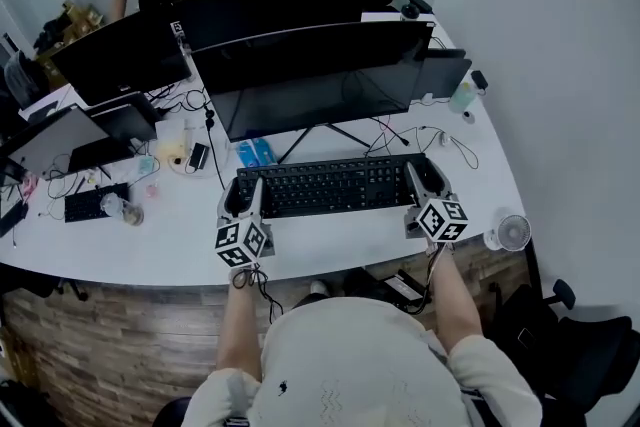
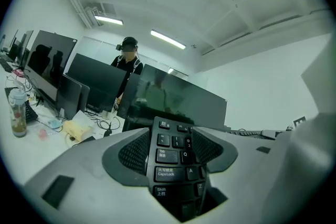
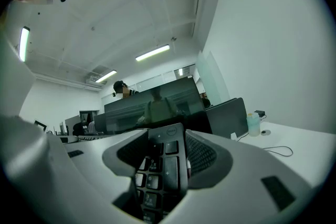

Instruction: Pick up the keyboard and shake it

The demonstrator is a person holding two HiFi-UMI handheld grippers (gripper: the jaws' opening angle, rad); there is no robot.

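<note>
Left gripper view, keyboard (image 2: 176,143), Caps Lock key (image 2: 166,173)

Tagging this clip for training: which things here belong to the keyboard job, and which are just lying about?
In the job: keyboard, left tool shut on its left end, right tool shut on its right end.
Lying about: monitor, small fan, second keyboard, bottle.

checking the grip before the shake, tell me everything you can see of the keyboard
Black, full-size keyboard, plastic-looking, white legends on the keys, number pad at its right end. It lies lengthwise before the monitor over the white desk. The left gripper clamps its left end, the right gripper its right end. Lifted or resting: cannot tell.
</note>
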